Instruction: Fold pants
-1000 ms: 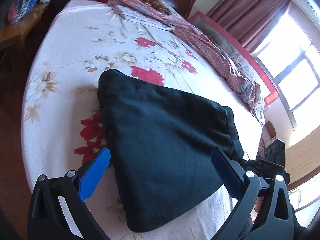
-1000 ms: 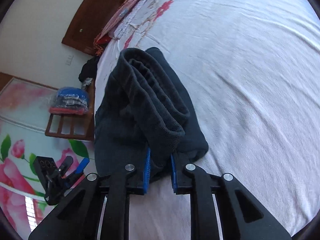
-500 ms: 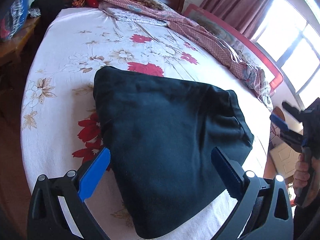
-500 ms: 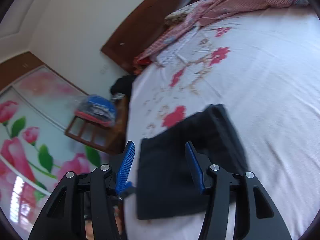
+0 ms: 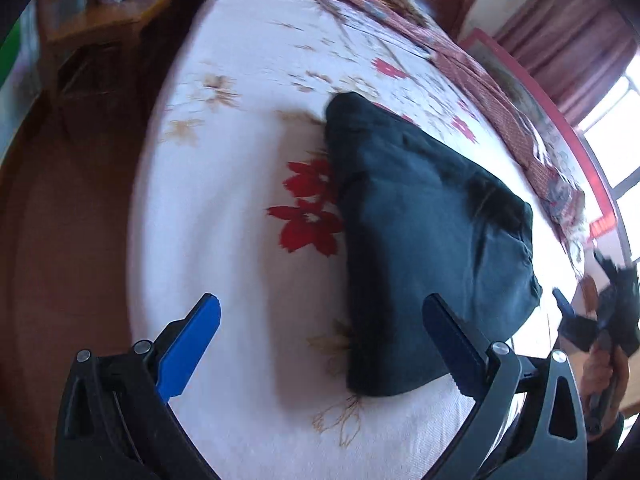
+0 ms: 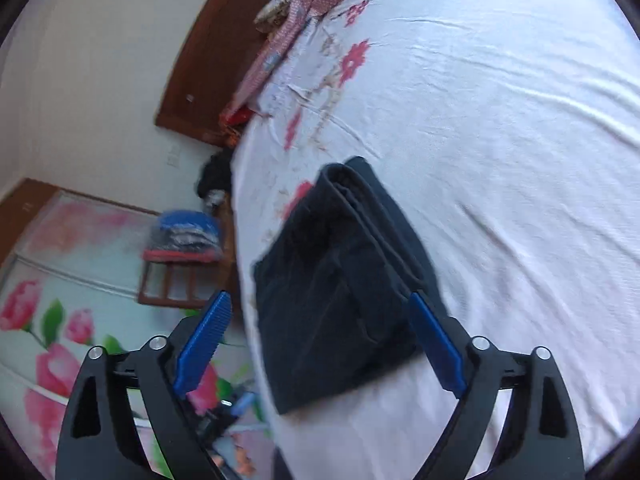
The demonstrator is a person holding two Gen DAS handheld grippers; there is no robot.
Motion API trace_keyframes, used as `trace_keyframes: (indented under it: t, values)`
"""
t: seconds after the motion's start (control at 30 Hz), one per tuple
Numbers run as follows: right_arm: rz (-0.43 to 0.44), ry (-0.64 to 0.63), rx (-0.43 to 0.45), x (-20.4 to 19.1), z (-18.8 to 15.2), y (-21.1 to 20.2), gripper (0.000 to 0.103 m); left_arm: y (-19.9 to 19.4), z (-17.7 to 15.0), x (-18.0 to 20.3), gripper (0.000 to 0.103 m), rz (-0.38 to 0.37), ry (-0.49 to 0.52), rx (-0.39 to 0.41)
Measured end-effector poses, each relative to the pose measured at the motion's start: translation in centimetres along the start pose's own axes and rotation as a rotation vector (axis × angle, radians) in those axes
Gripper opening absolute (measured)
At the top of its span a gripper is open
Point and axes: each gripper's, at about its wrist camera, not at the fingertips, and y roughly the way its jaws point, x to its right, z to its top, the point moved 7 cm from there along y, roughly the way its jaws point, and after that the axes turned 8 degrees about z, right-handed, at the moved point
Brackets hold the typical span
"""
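From the left wrist view, the dark navy, thick soft-cloth pants [image 5: 432, 240] lie folded into a compact wedge near the foot-side edge of the white bedsheet printed with red and tan flowers [image 5: 248, 152]; the left gripper [image 5: 320, 320] hangs above the sheet with its blue pads spread wide and nothing between them, released. The cloth looks limp and fairly heavy for fabric, likely to sag and slide open if lifted by one layer, so I judge the best hold is a pinch through all layers at a folded edge or corner. In the right wrist view the same pants show stacked layers along their far edge and a flat top with a few creases, resting on the sheet near the bed's side edge. The right gripper [image 6: 320, 332] has just been opening; its ribbed blue pads stand apart above the bundle, not pressing it, holding nothing.
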Motion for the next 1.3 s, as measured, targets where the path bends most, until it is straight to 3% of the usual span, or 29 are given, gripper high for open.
trace_keyframes:
  t: [0.1, 0.17, 0.27, 0.33, 0.4, 0.5, 0.6, 0.67, 0.73, 0.83, 1.03, 1.13, 1.3]
  values:
    - [-0.272, -0.102, -0.045, 1.0, -2.9, -1.5, 0.092, -2.2, -1.7, -2.0, 0.101, 0.070, -0.124, 0.001]
    - [-0.348, -0.157, -0.064, 1.5, -4.7, -2.4, 0.092, -2.7, -3.4, -2.4, 0.101, 0.121, -0.171, -0.050]
    - [-0.352, -0.192, -0.128, 1.1, -7.4, -2.2, 0.093, -3.3, -6.0, -1.2, 0.101, 0.153, -0.174, -0.086]
    - [-0.313, -0.174, -0.215, 0.9, -8.9, -0.4, 0.097, -3.6, -7.9, 0.1, 0.101, 0.201, -0.164, -0.113]
    - [-0.250, -0.181, -0.228, 0.4, -10.4, 1.2, 0.097, -3.7, -9.9, 1.6, 0.101, 0.197, -0.150, -0.130]
    - [-0.261, -0.295, -0.168, -0.3, -12.2, 2.5, 0.097, -3.9, -11.9, 4.3, 0.101, 0.235, -0.019, -0.051]
    - [-0.265, -0.381, -0.162, 0.0, -14.3, 3.9, 0.097, -4.3, -12.7, 6.4, 0.101, 0.273, 0.131, 0.079]
    - [-0.343, -0.486, -0.106, -0.1, -14.7, 4.2, 0.097, -4.4, -12.5, 7.1, 0.101, 0.315, 0.196, 0.160]
    - [-0.429, -0.611, -0.048, -0.9, -14.4, 4.4, 0.097, -4.6, -11.7, 7.4, 0.101, 0.316, 0.203, 0.216]
    - [-0.432, -0.620, 0.063, -2.0, -12.9, 3.4, 0.097, -4.9, -10.7, 7.3, 0.101, 0.324, 0.186, 0.274]
    - [-0.428, -0.624, -0.014, -0.5, -13.6, 5.5, 0.097, -4.0, -10.7, 6.5, 0.101, 0.302, 0.156, 0.249]
    - [-0.419, -0.648, 0.005, -1.4, -13.8, 5.3, 0.097, -3.7, -10.7, 5.9, 0.101, 0.289, 0.124, 0.231]
    - [-0.412, -0.662, -0.002, -1.8, -14.4, 5.4, 0.097, -3.7, -11.0, 6.4, 0.101, 0.298, 0.157, 0.250]
